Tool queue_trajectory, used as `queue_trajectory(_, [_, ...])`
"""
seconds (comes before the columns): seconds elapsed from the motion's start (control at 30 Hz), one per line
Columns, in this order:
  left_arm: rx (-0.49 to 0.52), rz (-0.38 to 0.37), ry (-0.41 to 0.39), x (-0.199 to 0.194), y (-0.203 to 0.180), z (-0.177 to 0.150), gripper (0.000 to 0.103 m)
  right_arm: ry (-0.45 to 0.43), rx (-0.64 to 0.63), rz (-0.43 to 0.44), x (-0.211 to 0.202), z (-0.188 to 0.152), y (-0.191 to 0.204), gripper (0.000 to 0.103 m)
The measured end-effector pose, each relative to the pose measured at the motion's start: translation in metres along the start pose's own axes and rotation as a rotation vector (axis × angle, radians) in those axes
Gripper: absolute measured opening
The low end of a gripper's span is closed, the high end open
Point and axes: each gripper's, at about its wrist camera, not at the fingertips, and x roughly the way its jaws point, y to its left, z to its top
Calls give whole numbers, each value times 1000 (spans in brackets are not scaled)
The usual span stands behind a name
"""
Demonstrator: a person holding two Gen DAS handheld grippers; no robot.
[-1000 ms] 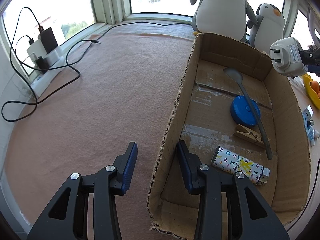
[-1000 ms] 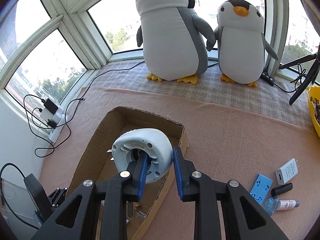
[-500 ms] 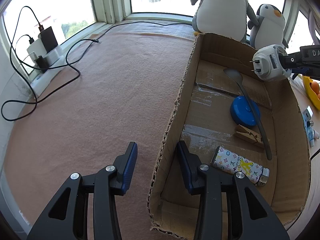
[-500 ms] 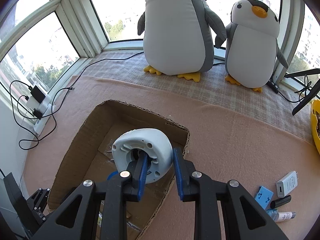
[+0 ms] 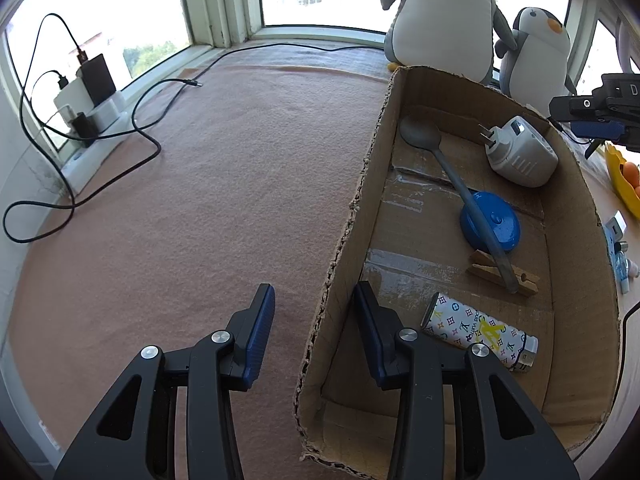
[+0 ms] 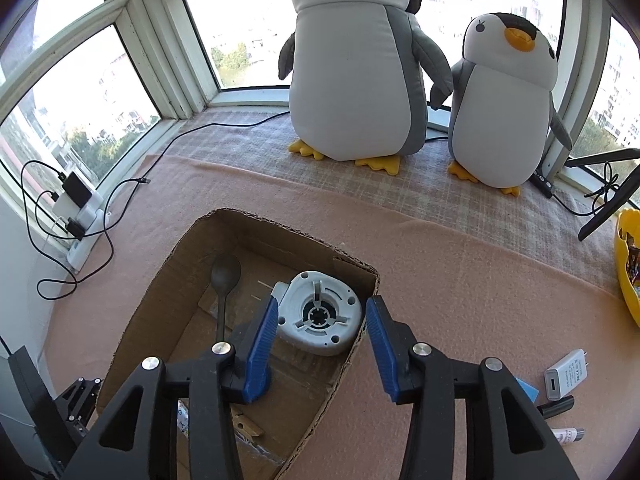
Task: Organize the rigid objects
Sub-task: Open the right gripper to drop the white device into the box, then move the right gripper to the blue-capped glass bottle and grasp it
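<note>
One round grey-white plug adapter (image 6: 320, 314) lies in the cardboard box (image 6: 152, 312).

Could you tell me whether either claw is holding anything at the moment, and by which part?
The left claw grips the near wall of the cardboard box. The right claw holds nothing: its jaws have just opened, leaving the white adapter in the box.

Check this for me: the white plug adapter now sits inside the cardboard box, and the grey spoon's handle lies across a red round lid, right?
Not quite. The round lid is blue, as the left wrist view shows. The white plug adapter does sit inside the cardboard box, the grey spoon lying across it.
</note>
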Motion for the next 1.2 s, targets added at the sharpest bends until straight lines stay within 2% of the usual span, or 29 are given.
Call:
queue_trajectory(0.33, [7, 5, -1, 0, 1, 0, 39, -25, 19, 9, -19, -8, -5, 42])
queue_trajectory(0.53, [10, 8, -2, -1, 0, 0, 39, -43, 69, 23, -43, -19, -26, 42])
queue_trajectory(0.87, [14, 14, -4, -2, -2, 0, 39, -68, 171, -1, -93, -46, -86, 42])
queue_trajectory(1.2, [17, 20, -3, -2, -2, 2, 39, -50, 271, -107, -119, -82, -162, 42])
